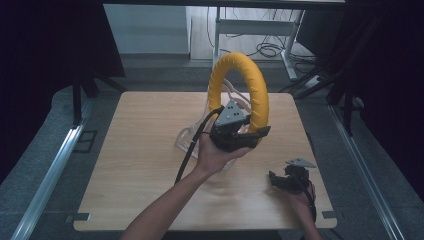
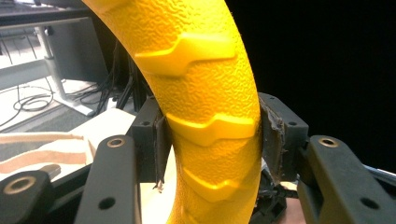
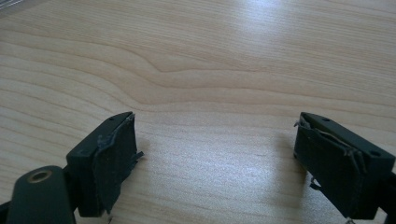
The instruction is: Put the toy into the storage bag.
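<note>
pale wood surface [image 1: 140, 150], yellow ring [image 1: 257, 85] upright over its middle, clamped in left gripper [image 2: 210, 140] jaws; right gripper [image 3: 217, 158] idle near edge, jaws apart; best lowered slowly, grip firm, ring kept vertical.

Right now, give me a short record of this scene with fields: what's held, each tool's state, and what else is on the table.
held thing: yellow ring, textured with raised ridges, standing upright above the table
left tool: shut on the yellow ring, pads pressing both sides of its band
right tool: open, nothing between its jaws, low over the bare wood near the table's front right
table: light wooden top
other thing: clear plastic packaging lying behind the left hand; its contents cannot be told
</note>
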A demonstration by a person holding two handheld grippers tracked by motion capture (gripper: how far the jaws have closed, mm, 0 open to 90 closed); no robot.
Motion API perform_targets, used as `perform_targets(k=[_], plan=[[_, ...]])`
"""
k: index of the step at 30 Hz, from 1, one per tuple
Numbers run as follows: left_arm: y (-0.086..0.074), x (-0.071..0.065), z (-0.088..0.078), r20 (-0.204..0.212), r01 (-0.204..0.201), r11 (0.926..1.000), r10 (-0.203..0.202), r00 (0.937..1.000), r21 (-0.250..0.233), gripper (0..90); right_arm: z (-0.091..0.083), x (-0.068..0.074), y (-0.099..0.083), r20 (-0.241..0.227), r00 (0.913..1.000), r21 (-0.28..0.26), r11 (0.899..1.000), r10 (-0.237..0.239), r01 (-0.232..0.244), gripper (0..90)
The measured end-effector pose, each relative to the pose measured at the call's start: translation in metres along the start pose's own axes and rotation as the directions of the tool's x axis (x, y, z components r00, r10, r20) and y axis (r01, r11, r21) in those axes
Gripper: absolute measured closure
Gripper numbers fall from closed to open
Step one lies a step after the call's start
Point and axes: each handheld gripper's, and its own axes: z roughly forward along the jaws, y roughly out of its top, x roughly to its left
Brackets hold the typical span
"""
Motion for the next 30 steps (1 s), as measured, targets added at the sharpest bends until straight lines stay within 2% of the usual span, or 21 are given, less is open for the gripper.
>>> perform_targets(k=[8, 19, 26, 28, 30], plan=[[-0.013, 0.011, 0.007, 0.001, 0.009, 0.9994, -0.009, 1.0000, 0.033, 48.7, 0.000, 0.000, 0.000, 0.000, 1.0000, 0.000, 1.000, 0.000, 0.000, 13.0], [-0.027, 0.029, 0.014, 0.002, 0.056, 0.9964, -0.056, 0.9984, 0.063, 48.7, 0.000, 0.000, 0.000, 0.000, 1.0000, 0.001, 1.000, -0.001, 0.001, 13.0], [-0.031, 0.038, 0.015, 0.004, 0.081, 0.9947, -0.081, 0.9967, 0.063, 48.7, 0.000, 0.000, 0.000, -0.001, 1.0000, 0.001, 1.000, -0.002, 0.002, 13.0], [-0.032, 0.039, 0.016, 0.006, 0.110, 0.9929, -0.110, 0.9939, 0.046, 48.7, 0.000, 0.000, 0.000, -0.001, 1.0000, 0.001, 1.000, -0.002, 0.002, 13.0], [-0.034, 0.042, 0.016, 0.008, 0.118, 0.9919, -0.118, 0.9930, 0.048, 48.7, 0.000, 0.000, 0.000, -0.001, 1.0000, 0.002, 1.000, -0.002, 0.002, 13.1]])
